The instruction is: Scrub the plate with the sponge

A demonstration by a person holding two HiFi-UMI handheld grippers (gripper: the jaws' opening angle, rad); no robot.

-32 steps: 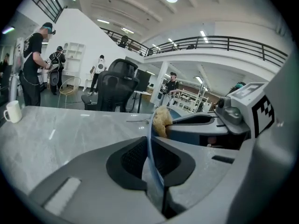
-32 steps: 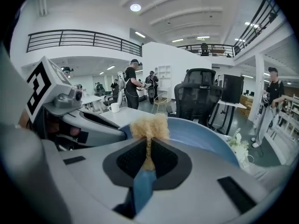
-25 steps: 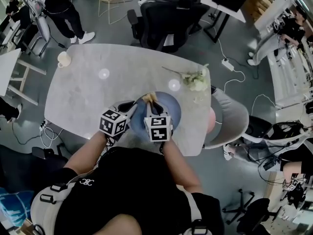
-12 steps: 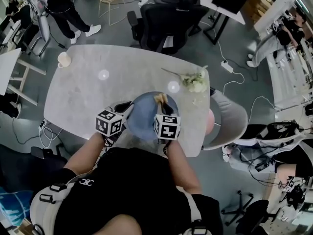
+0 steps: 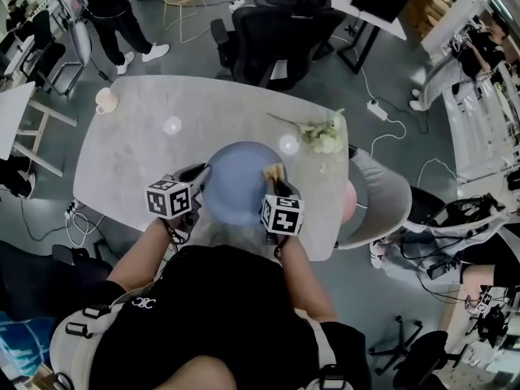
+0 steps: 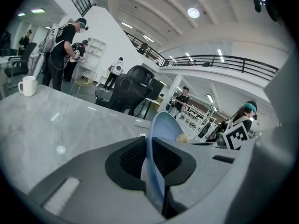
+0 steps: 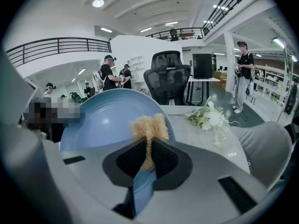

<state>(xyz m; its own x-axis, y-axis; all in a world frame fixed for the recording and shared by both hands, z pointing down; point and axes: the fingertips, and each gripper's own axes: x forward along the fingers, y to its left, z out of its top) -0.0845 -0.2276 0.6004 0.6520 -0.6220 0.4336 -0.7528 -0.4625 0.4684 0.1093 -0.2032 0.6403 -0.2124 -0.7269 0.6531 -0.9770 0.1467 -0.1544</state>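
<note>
The round blue plate (image 5: 236,187) sits over the near part of the grey table (image 5: 138,157). My left gripper (image 5: 197,177) holds the plate's left rim. In the left gripper view the plate (image 6: 163,125) shows edge-on between the dark pads of my left gripper (image 6: 150,164), whose jaws have just been opening a little while the pads stay on the rim. My right gripper (image 5: 276,184) is shut on a tan fibrous sponge (image 5: 273,171) at the plate's right side. In the right gripper view the sponge (image 7: 149,127) sticks out of my right gripper (image 7: 148,158) against the plate's face (image 7: 103,118).
A white mug (image 5: 106,99) stands at the table's far left corner. White flowers (image 5: 325,134) lie at the far right. A black office chair (image 5: 280,23) is behind the table, and a grey chair (image 5: 382,193) to the right. People stand around the room.
The left gripper has drawn the plate to the left. The right gripper has carried the sponge across the plate's face to the right rim and a little nearer to me.
</note>
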